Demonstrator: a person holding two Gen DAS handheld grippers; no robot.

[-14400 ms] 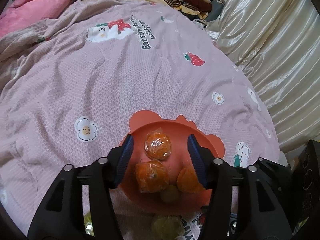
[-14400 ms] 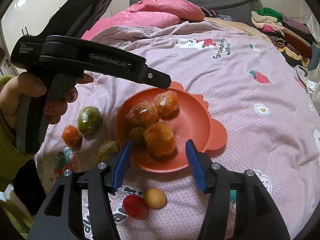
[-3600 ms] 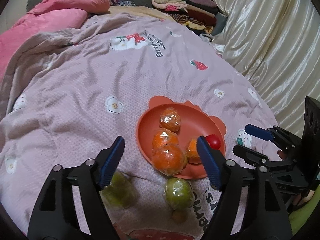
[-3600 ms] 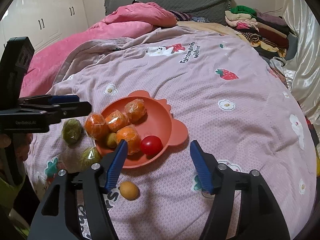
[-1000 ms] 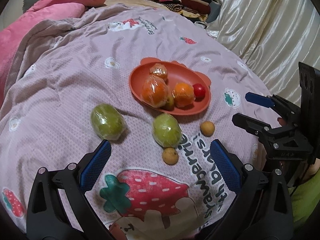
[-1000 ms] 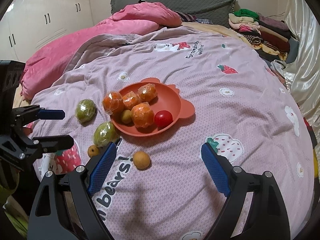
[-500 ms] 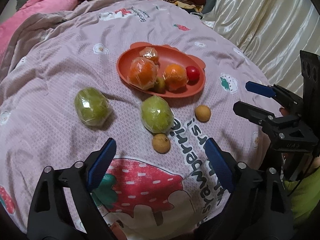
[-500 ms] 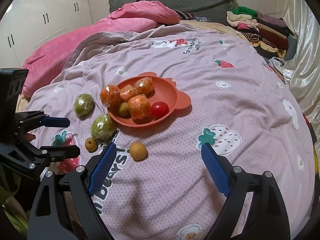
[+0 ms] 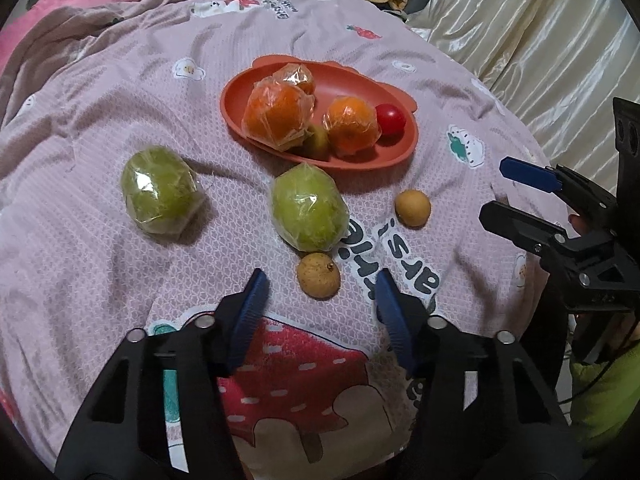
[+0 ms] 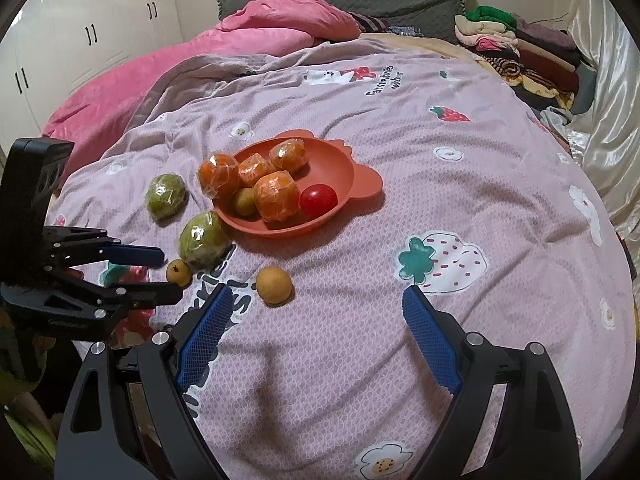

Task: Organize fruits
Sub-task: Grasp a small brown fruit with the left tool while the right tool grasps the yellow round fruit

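An orange plate [image 9: 240, 92] [image 10: 340, 172] on the bedspread holds several wrapped oranges [image 9: 278, 112], a small green fruit [image 9: 318, 142] and a red tomato [image 9: 391, 119] [image 10: 319, 199]. Two wrapped green fruits [image 9: 160, 190] [image 9: 308, 212] lie in front of it. Two small tan fruits lie on the cover: one [image 9: 319, 275] [image 10: 178, 272] just ahead of my left gripper [image 9: 320, 300], which is open and straddles it from behind; the other [image 9: 413, 208] [image 10: 274, 285] lies ahead-left of my open, empty right gripper [image 10: 316, 320].
The pink patterned bedspread [image 10: 440, 200] covers the bed. A pink duvet [image 10: 260, 36] and folded clothes [image 10: 520, 48] lie at the far end. A shiny curtain [image 9: 540, 40] hangs along the right side.
My left gripper has moved forward and down toward the near tan fruit, and its jaws have narrowed around it. The right gripper has barely moved.
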